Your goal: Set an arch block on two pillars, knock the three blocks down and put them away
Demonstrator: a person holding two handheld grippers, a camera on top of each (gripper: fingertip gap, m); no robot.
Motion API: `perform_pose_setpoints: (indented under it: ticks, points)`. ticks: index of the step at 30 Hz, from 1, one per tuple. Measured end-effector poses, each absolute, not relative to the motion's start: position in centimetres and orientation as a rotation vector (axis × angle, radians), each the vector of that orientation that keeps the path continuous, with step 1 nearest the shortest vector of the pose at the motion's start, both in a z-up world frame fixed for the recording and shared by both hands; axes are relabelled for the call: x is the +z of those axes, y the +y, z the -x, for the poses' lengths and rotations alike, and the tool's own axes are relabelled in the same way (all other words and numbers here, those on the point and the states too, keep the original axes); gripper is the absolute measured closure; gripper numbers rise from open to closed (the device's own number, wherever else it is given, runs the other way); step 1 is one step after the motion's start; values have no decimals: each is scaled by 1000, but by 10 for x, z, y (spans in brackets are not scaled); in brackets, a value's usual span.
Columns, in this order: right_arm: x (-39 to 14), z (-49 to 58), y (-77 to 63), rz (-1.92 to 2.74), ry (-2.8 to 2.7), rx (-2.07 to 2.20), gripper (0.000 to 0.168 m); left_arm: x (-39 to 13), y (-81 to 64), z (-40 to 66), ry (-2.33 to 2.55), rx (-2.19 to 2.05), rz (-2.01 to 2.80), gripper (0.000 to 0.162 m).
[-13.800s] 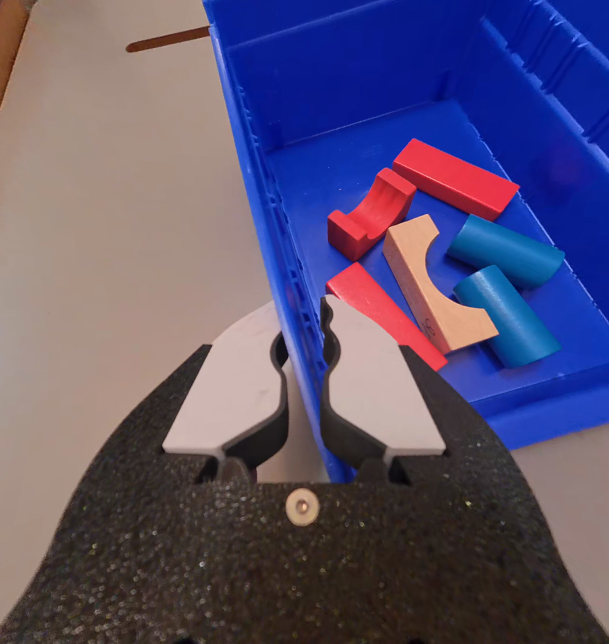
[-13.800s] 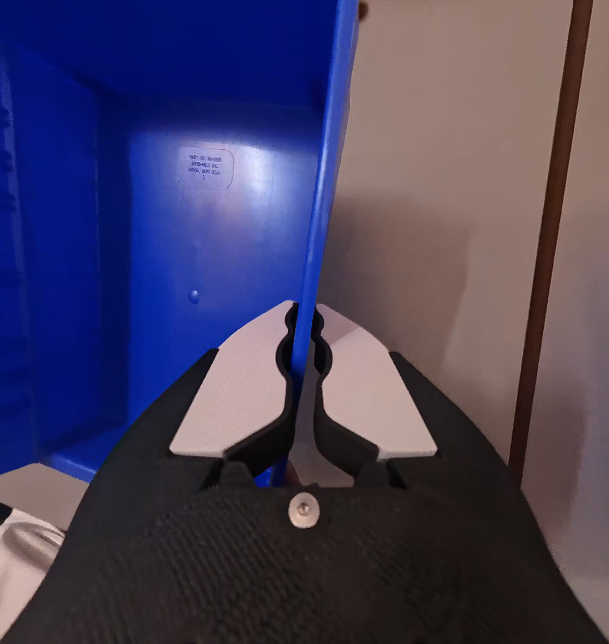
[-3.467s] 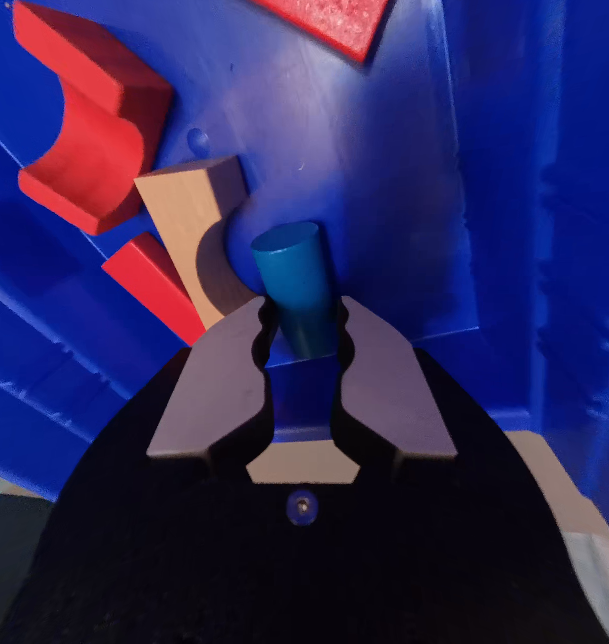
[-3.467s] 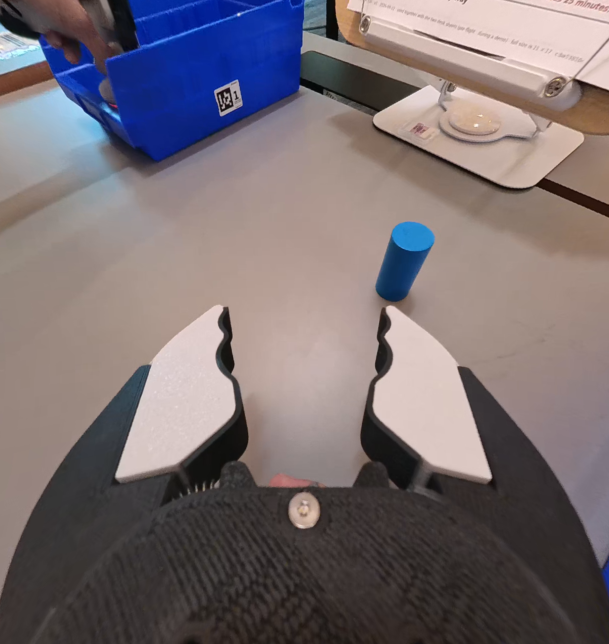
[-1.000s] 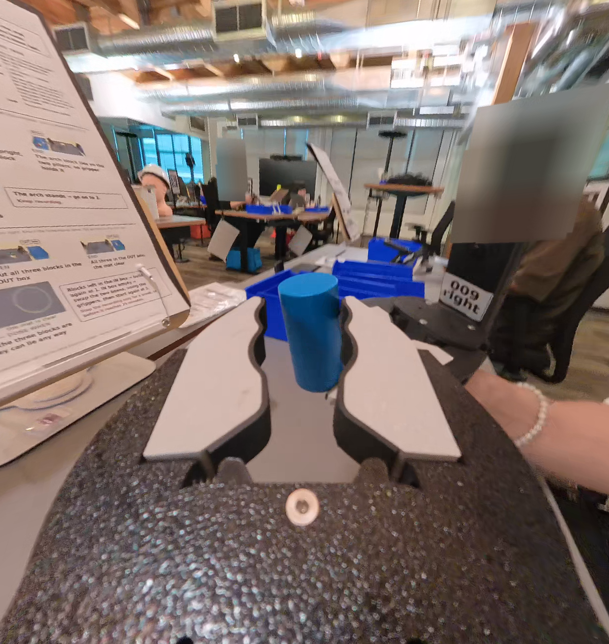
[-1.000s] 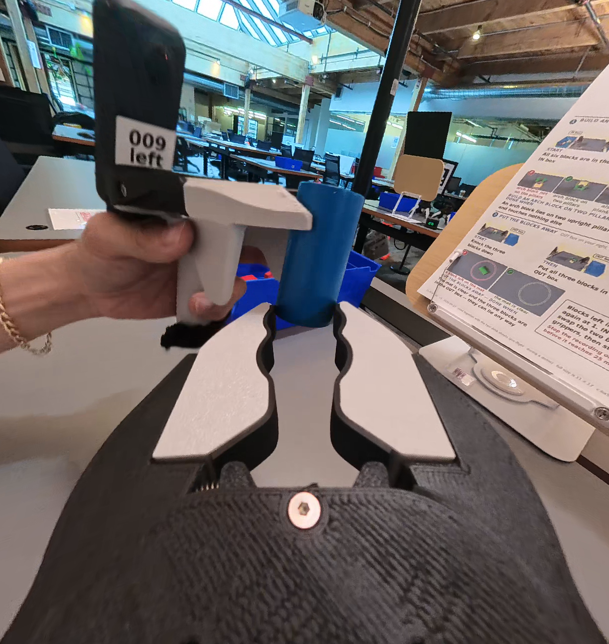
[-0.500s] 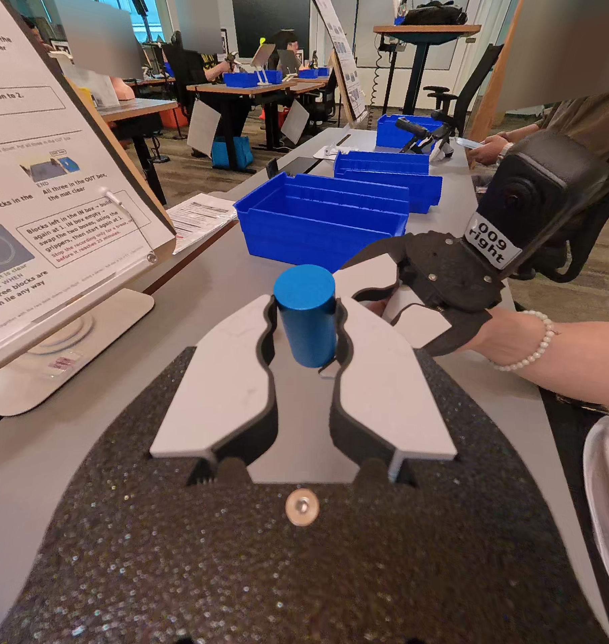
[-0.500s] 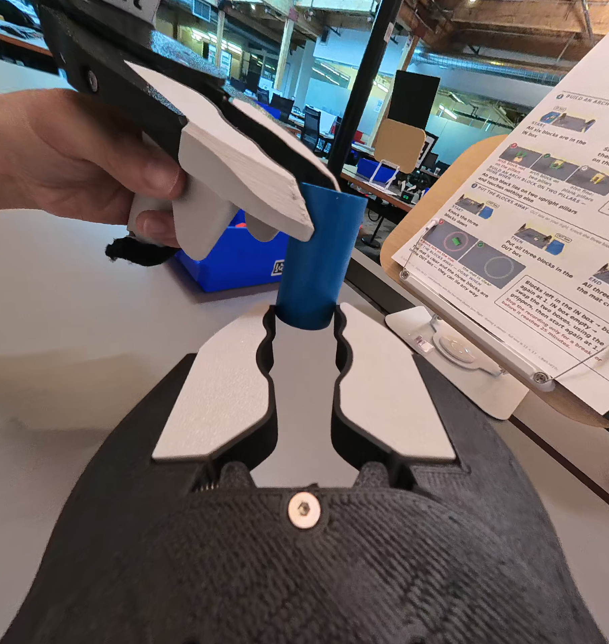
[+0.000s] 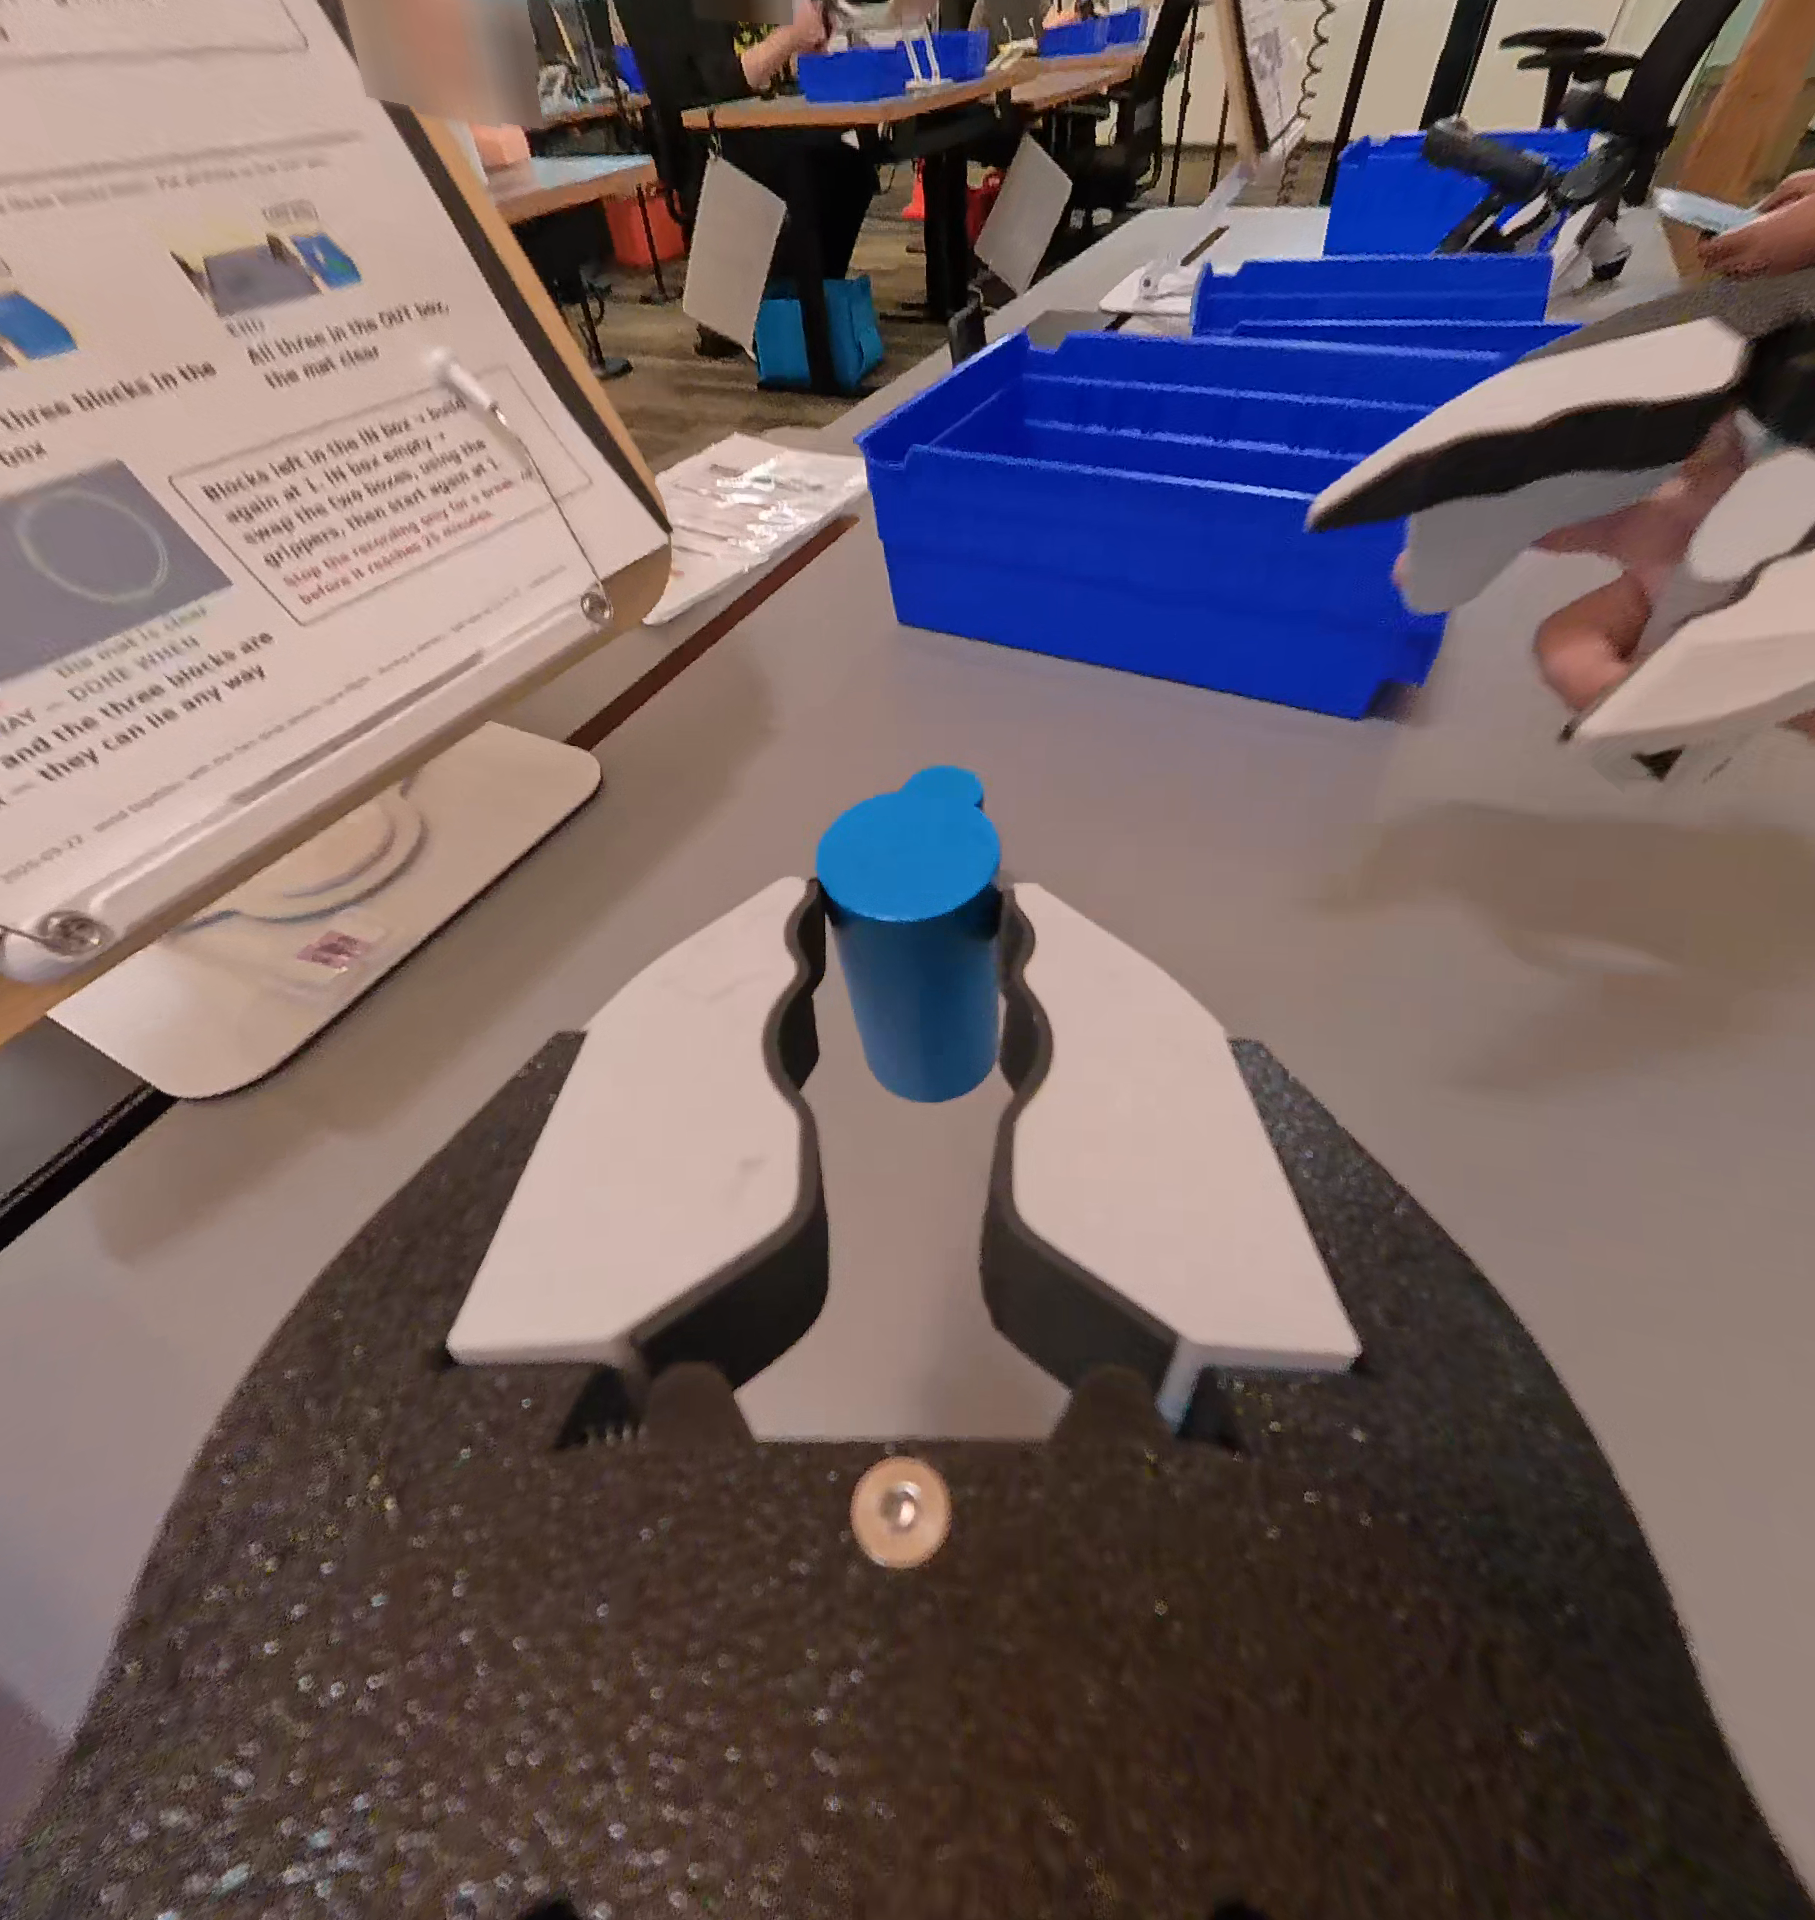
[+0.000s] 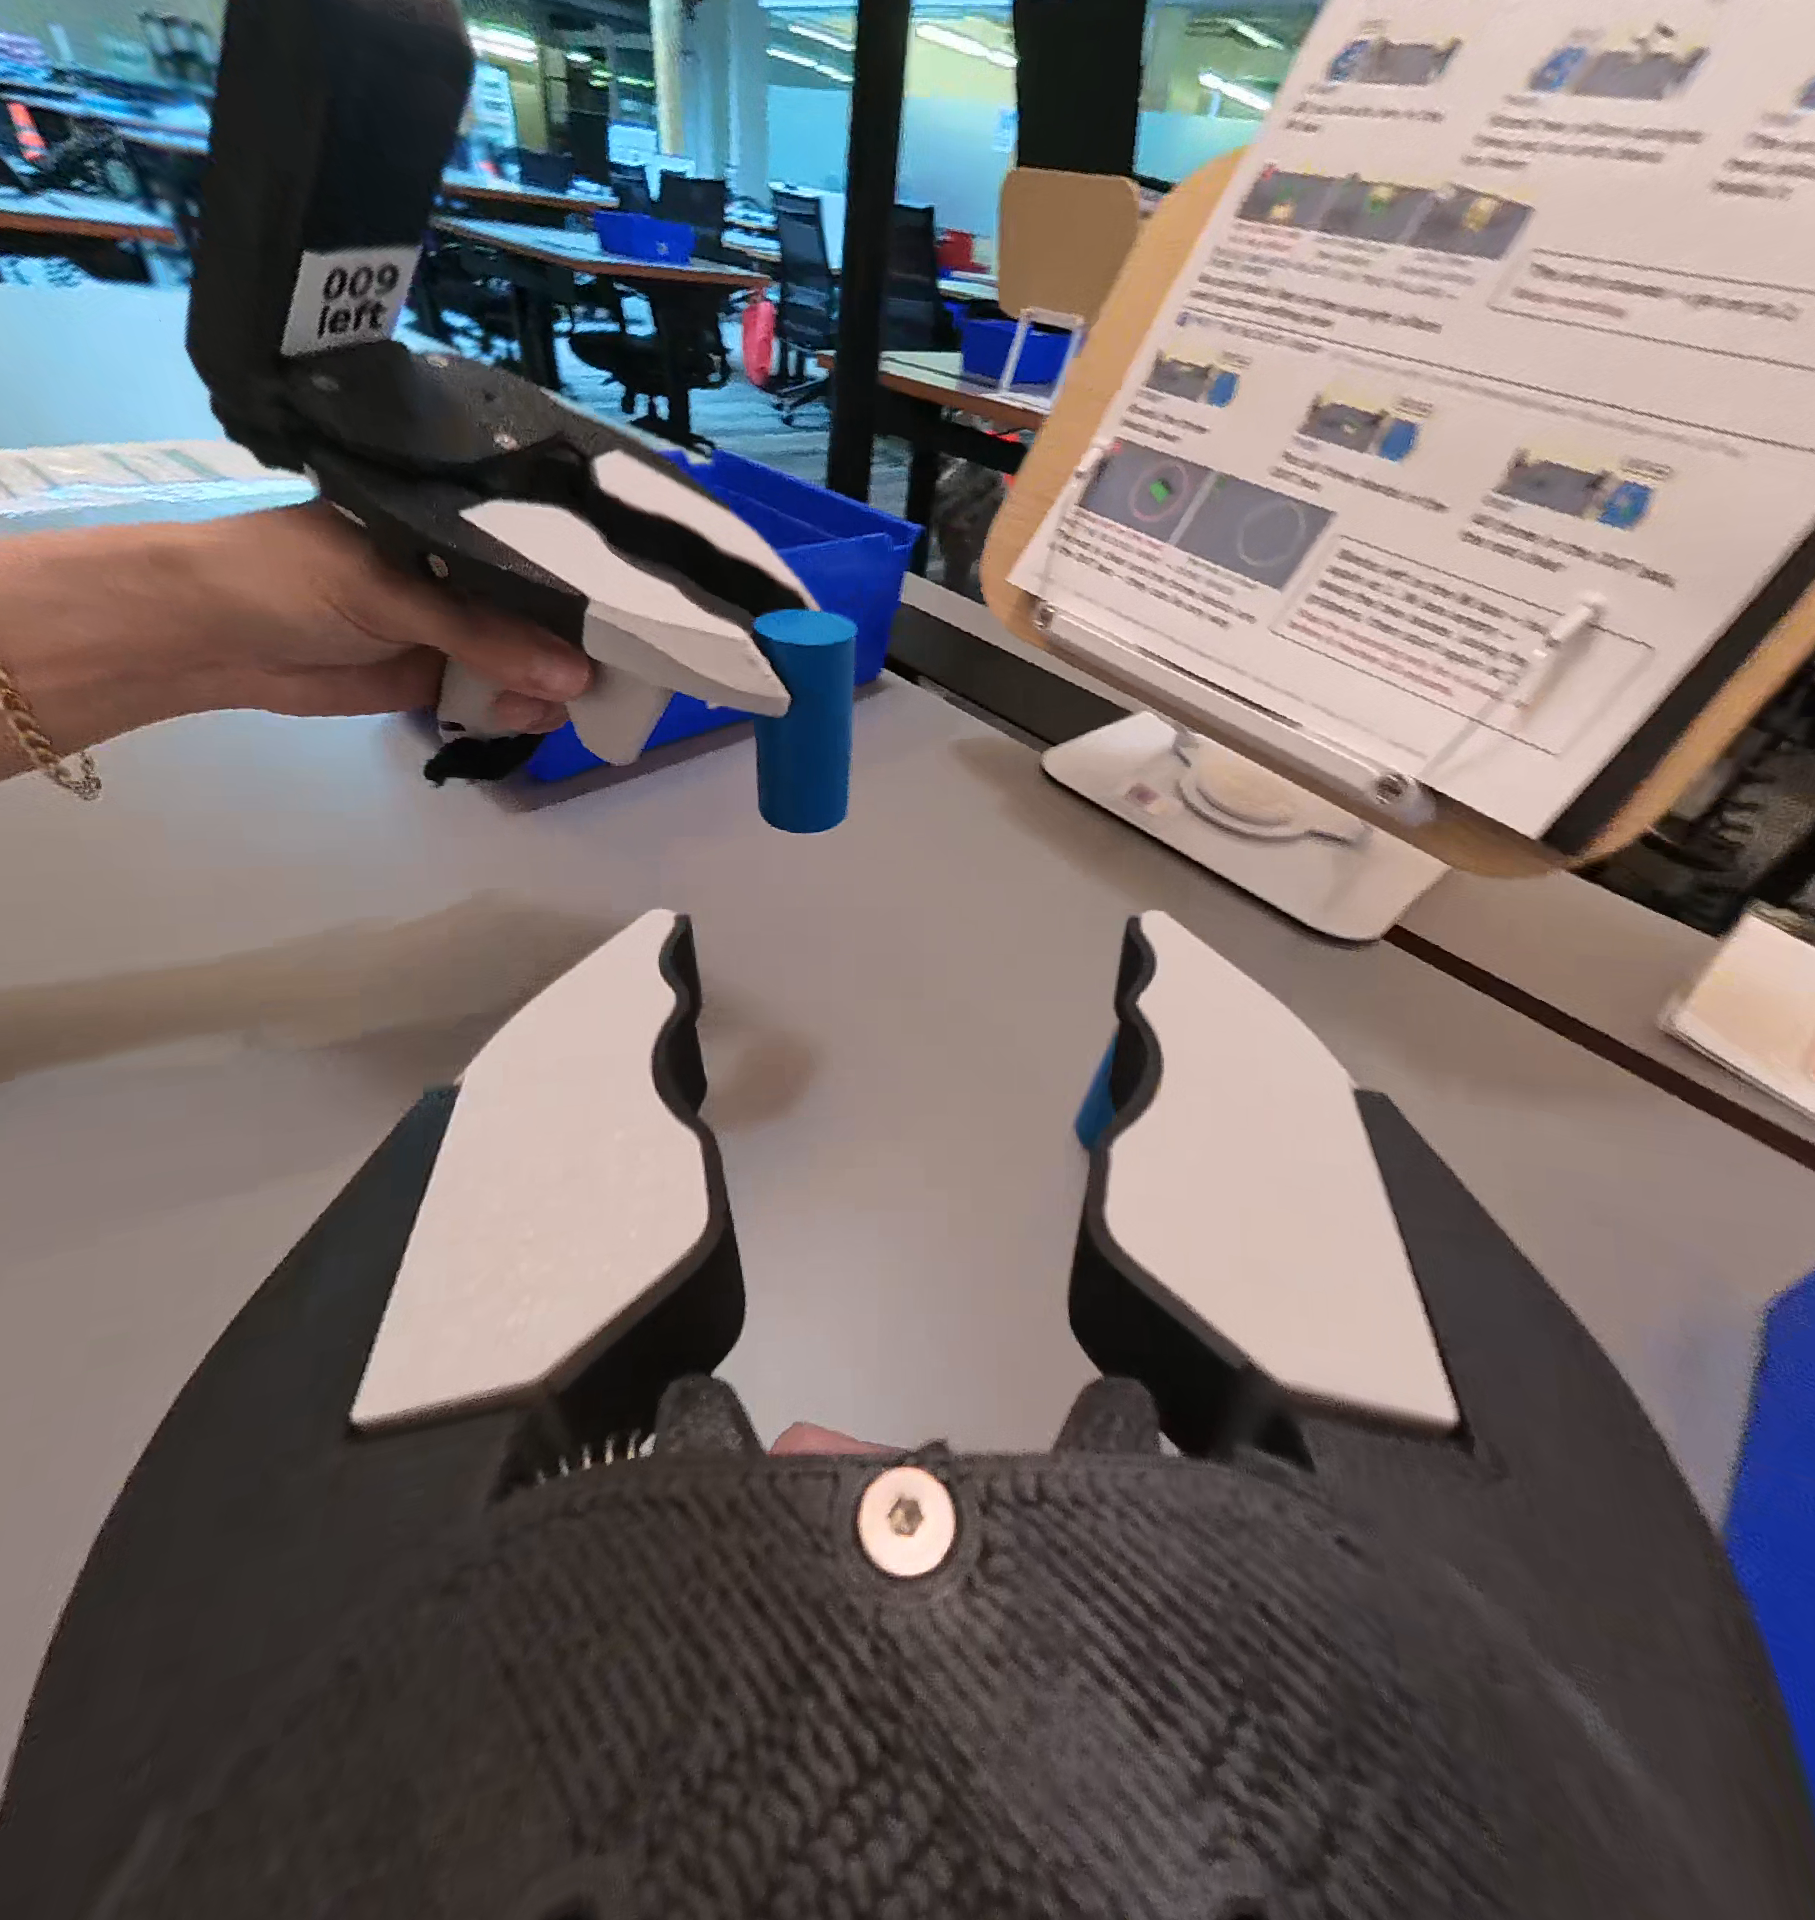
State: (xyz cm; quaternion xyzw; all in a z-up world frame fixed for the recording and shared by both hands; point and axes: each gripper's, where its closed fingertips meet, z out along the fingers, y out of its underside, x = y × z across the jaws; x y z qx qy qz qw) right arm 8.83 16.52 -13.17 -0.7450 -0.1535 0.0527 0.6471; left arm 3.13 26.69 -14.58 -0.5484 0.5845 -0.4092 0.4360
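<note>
My left gripper (image 9: 908,935) is shut on an upright blue cylinder (image 9: 908,956). In the right wrist view a hand holds this gripper (image 10: 778,665) with the cylinder (image 10: 804,717) a little above the grey table (image 10: 259,883). A second blue cylinder (image 9: 947,790) stands just behind the held one, only its top showing. It is mostly hidden behind my right finger in the right wrist view (image 10: 1095,1101). My right gripper (image 10: 903,1018) is open wide and empty, low over the table. It shows at the right of the left wrist view (image 9: 1443,623).
A blue bin (image 9: 1142,520) stands on the table beyond the cylinders, and another blue bin (image 10: 809,540) behind the left gripper. An instruction board on a white stand (image 10: 1402,436) leans at the table's far edge. A blue edge (image 10: 1807,1558) shows at the lower right.
My right gripper has opened wide and drawn back from the blue cylinder it was closed around. My left gripper still holds its cylinder and now stands apart from the right one.
</note>
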Motion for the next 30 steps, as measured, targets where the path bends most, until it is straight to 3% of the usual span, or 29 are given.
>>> perform_pose_setpoints:
  ticks: [1, 15, 30]
  points:
    - [-133, -95, 162, 1694, -324, 112, 91, -152, 270, -34, 1461, -1021, 1378, 131]
    - [-160, -123, 156, 1758, -226, 111, 95, -220, 303, -90, 1556, -1025, 1500, 131]
    - [-171, -125, 162, 1792, -232, 121, 95, -245, 288, -121, 1694, -1037, 1461, 131]
